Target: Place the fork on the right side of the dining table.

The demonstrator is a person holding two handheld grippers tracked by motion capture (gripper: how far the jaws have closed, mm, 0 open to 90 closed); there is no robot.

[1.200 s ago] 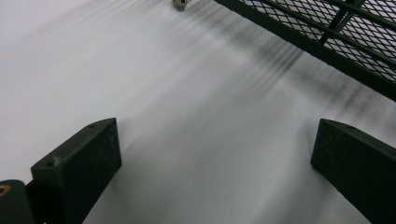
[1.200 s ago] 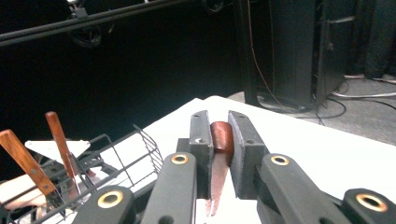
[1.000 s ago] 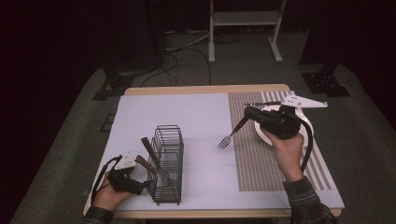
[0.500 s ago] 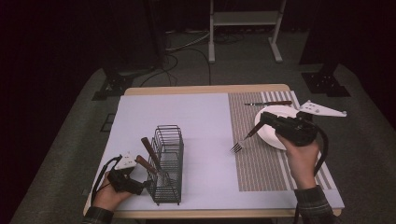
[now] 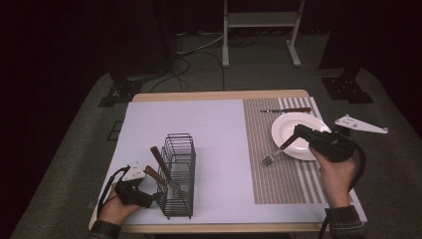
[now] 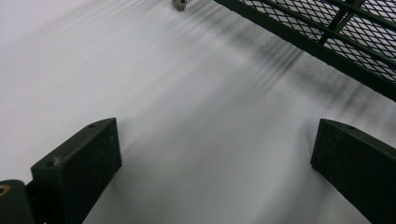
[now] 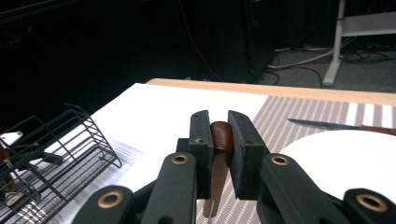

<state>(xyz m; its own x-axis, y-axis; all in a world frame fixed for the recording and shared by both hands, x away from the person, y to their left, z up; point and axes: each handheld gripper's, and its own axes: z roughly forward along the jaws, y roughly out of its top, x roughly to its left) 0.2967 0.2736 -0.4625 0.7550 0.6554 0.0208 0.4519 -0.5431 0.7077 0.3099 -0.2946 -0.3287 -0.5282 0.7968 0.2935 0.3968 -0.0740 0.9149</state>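
Observation:
A fork (image 5: 275,152) with a brown wooden handle (image 7: 221,135) hangs tines-down over the striped placemat (image 5: 281,174), just left of the white plate (image 5: 288,130). My right gripper (image 5: 297,133) is shut on that handle, its two black jaws clamped on either side of it (image 7: 219,140). My left gripper (image 5: 149,196) rests on the white mat at the front left, touching the black wire caddy (image 5: 178,172). Its jaws stand wide open (image 6: 215,163) with bare mat between them. Brown-handled utensils (image 5: 160,167) lean in the caddy.
A knife (image 5: 286,110) with a brown handle lies on the placemat beyond the plate (image 7: 345,163). The caddy's mesh base (image 6: 327,28) runs across the upper right of the left gripper view. White mat (image 5: 209,129) lies between caddy and placemat.
My right hand has carried the fork to the right and downward, from over the mat's edge to beside the plate. The left hand has stayed put at the caddy.

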